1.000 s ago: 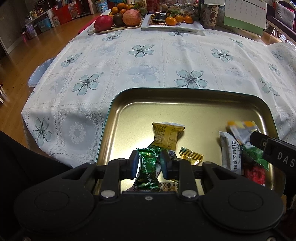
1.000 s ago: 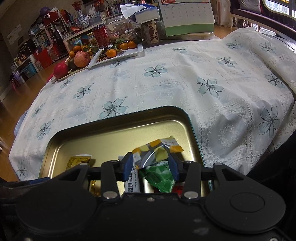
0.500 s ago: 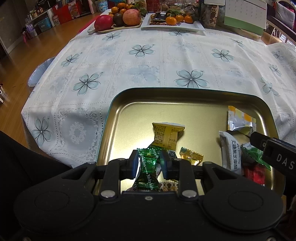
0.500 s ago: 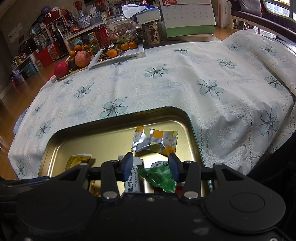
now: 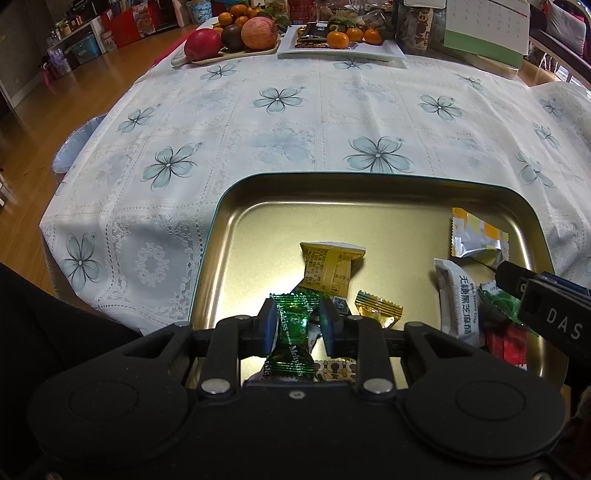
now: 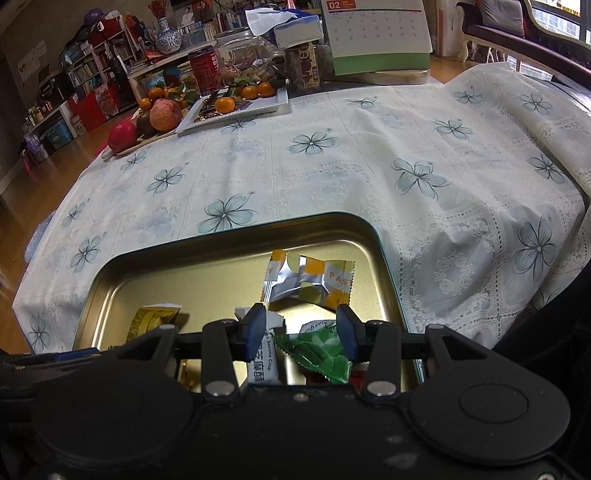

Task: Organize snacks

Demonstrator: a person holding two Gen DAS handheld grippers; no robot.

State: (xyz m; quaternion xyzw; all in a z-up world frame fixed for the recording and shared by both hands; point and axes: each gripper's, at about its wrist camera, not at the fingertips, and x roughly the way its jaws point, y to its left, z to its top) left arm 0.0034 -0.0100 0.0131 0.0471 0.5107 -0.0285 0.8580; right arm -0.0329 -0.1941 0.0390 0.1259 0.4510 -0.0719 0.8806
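Note:
A gold tin tray (image 5: 369, 177) sits on the flowered tablecloth at the near edge. My left gripper (image 5: 298, 323) hangs over the tray's near part, shut on a green Meltykiss candy (image 5: 291, 332). Past it lie a yellow packet (image 5: 328, 269), a small gold candy (image 5: 376, 312) and a white sesame crisp bar (image 5: 460, 302). My right gripper (image 6: 301, 325) is open over the tray's right side with nothing between its pads. A silver-and-orange packet (image 6: 310, 282) lies flat just beyond it, and a green packet (image 6: 321, 350) lies below it.
At the table's far side stand a fruit plate with apples (image 5: 236, 37), a white dish with tangerines (image 5: 343, 44), a jar and a desk calendar (image 5: 484, 33). A tissue box (image 6: 291, 26) is behind them. The cloth drops to a wooden floor on the left.
The silver-and-orange packet left my right gripper's pads and now lies in the tray's far right corner. The left gripper and its green candy have not moved.

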